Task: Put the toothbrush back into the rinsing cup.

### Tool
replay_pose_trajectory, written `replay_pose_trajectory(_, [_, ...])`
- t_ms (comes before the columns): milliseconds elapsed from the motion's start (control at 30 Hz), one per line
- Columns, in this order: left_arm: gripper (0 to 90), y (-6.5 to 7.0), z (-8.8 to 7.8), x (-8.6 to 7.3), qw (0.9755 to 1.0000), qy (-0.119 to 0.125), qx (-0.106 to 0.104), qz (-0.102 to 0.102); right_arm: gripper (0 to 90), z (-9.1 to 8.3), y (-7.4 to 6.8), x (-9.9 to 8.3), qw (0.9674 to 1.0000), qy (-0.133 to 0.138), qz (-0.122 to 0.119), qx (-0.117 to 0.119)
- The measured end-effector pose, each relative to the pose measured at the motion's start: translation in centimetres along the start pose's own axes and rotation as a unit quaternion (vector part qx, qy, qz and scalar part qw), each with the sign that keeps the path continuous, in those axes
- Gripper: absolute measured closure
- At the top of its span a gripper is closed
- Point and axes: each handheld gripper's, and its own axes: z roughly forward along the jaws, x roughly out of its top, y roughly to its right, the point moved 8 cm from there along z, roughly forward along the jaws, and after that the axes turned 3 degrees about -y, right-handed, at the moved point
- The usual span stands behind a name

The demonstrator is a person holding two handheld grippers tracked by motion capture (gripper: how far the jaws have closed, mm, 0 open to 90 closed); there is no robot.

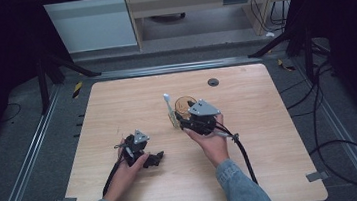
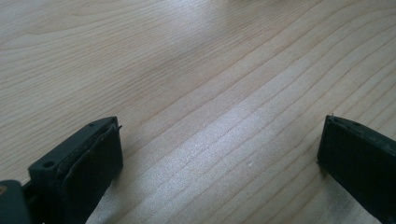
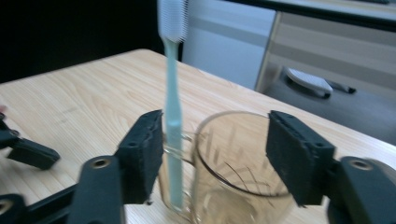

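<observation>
A: What is the right claw (image 3: 215,158) working at?

B: A clear glass cup (image 3: 233,172) with a handle, and one pale mint toothbrush (image 3: 172,116) with a white bristle head. The toothbrush stands nearly upright, its lower end down beside the cup's handle, and its head rises well above the rim. From the high view, the cup (image 1: 185,105) and toothbrush (image 1: 168,106) sit a little beyond the middle of the desk (image 1: 117,107).

A: Is the claw clamped on anything?

B: No. Its jaws stand apart, one on each side of the cup's rim. The left-hand jaw is right against the toothbrush's handle, though I cannot tell whether it touches. The cup sits in the gap with room to spare on the other side.

A: And the hands?

B: The right hand (image 1: 213,144) comes in from below, palm cradling its claw (image 1: 189,122), which points forward at the cup. The left hand (image 1: 129,168) rests low on the desk nearer the person, well apart from the cup. The left claw (image 2: 219,149) has its jaws wide apart over bare wood, nothing between them.

A: The count?

B: One cup, one toothbrush, two claws.
</observation>
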Motion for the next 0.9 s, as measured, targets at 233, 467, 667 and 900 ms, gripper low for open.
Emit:
replay_pose_trajectory(233, [0.0,0.0,0.0,0.0,1.0000,0.000,0.000,0.000,23.2,-1.0,1.5,-0.5,0.9990,-0.042,0.011,-0.013])
replay_pose_trajectory(467, [0.0,0.0,0.0,0.0,1.0000,0.000,0.000,0.000,13.4,-1.9,3.7,-1.4,0.9943,-0.099,0.028,-0.030])
replay_pose_trajectory(667, [0.0,0.0,0.0,0.0,1.0000,0.000,0.000,0.000,7.8,-3.1,5.9,-2.6,0.9871,-0.150,0.039,-0.043])
replay_pose_trajectory(900, [0.0,0.0,0.0,0.0,1.0000,0.000,0.000,0.000,5.9,-5.4,8.4,-4.3,0.9793,-0.189,0.054,-0.049])
